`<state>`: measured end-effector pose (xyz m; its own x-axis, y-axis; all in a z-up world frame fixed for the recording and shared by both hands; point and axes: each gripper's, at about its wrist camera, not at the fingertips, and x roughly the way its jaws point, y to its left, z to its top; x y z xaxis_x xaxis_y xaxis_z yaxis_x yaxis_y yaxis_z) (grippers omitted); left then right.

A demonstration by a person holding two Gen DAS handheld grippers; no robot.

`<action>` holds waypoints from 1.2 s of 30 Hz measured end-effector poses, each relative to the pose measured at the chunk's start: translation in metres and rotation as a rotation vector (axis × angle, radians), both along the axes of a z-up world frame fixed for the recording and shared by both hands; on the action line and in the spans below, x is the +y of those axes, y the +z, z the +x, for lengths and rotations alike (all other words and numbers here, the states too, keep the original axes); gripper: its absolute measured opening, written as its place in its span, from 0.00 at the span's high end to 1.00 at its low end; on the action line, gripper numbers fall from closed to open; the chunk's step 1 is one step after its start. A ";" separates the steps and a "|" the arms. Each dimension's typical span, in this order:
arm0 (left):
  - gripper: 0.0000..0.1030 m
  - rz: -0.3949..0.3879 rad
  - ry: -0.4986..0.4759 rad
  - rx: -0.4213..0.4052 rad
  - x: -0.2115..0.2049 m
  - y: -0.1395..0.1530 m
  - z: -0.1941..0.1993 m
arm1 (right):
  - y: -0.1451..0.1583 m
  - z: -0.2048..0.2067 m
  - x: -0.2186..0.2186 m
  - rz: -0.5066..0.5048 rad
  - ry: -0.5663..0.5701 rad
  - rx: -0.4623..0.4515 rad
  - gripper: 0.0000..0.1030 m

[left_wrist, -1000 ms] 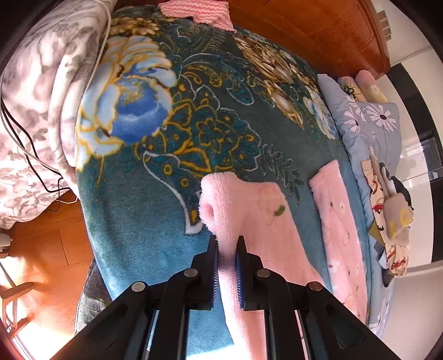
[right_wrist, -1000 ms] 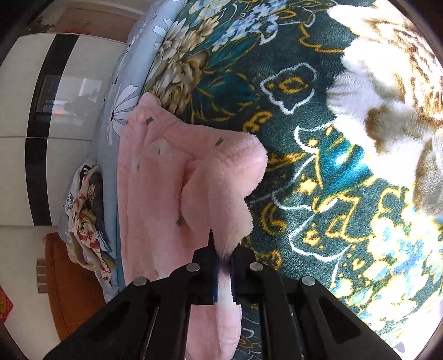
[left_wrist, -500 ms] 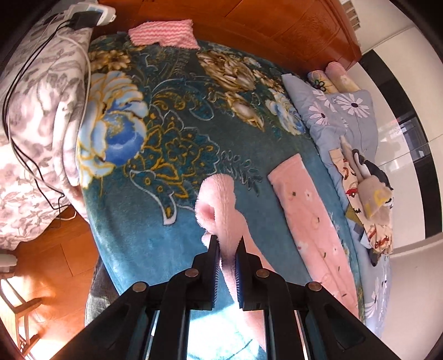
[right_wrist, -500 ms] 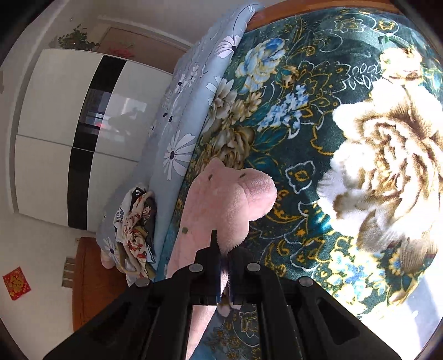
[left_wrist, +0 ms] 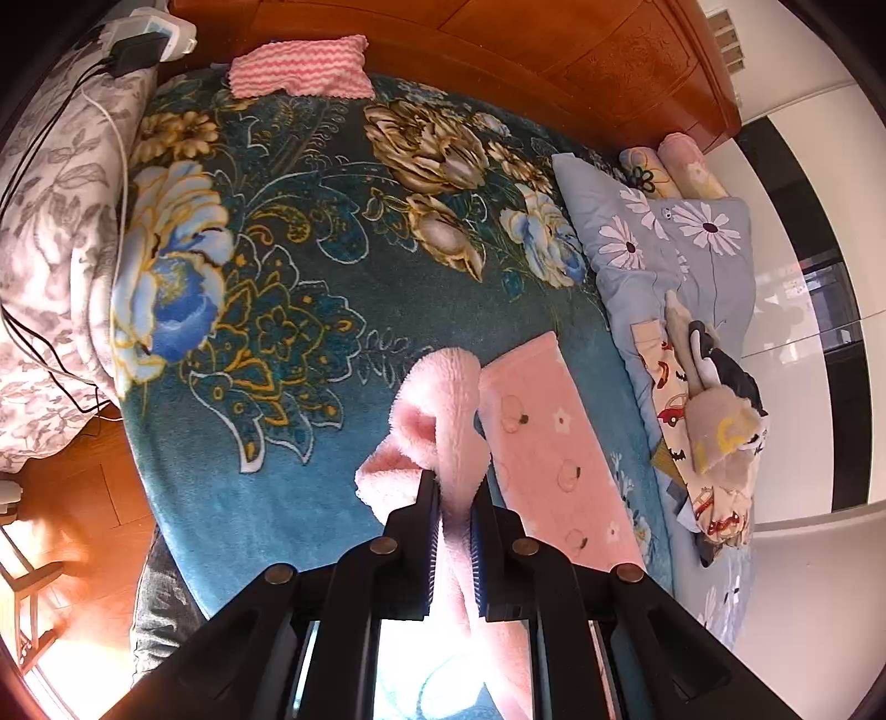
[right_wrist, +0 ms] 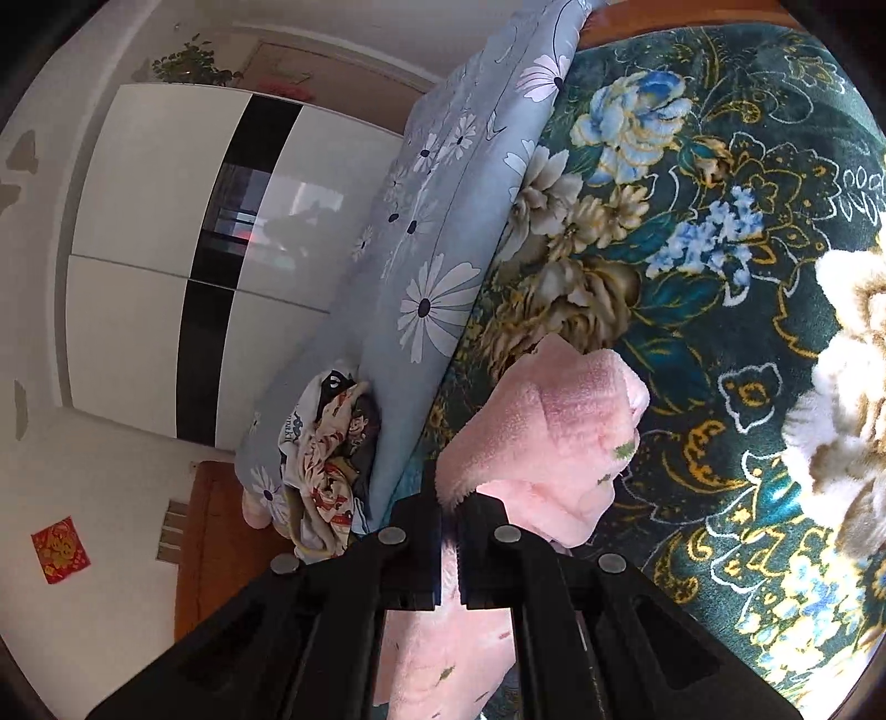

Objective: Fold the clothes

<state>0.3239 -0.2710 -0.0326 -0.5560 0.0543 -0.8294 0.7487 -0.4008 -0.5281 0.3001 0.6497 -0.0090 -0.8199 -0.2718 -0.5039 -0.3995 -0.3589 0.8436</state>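
Both grippers have lifted the pink fleece garment higher; left gripper and right gripper clamp its edges above the open floral blanket.

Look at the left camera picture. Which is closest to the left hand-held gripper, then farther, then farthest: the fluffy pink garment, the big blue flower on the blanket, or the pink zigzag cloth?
1. Fluffy pink garment: pinched in the left hand-held gripper, so nearest.
2. Big blue flower: on the blanket's left side, midway up.
3. Pink zigzag cloth: at the far top edge by the wooden headboard, farthest.
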 end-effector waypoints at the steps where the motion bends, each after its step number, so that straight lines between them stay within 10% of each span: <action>1: 0.90 0.001 -0.010 -0.016 0.000 0.002 -0.015 | 0.001 -0.011 0.002 -0.003 0.000 -0.006 0.96; 18: 0.89 -0.112 -0.243 -0.209 -0.003 -0.063 -0.247 | -0.009 -0.194 -0.023 0.198 0.009 -0.242 0.96; 26: 0.82 -0.117 -0.302 -0.116 -0.002 -0.088 -0.270 | -0.027 -0.224 -0.036 0.273 0.001 -0.312 0.96; 31: 0.52 -0.046 -0.291 0.026 -0.011 -0.085 -0.254 | -0.037 -0.232 -0.044 0.296 0.012 -0.331 0.93; 36: 0.44 -0.120 -0.262 0.055 -0.019 -0.066 -0.223 | -0.039 -0.236 -0.050 0.293 0.038 -0.310 0.89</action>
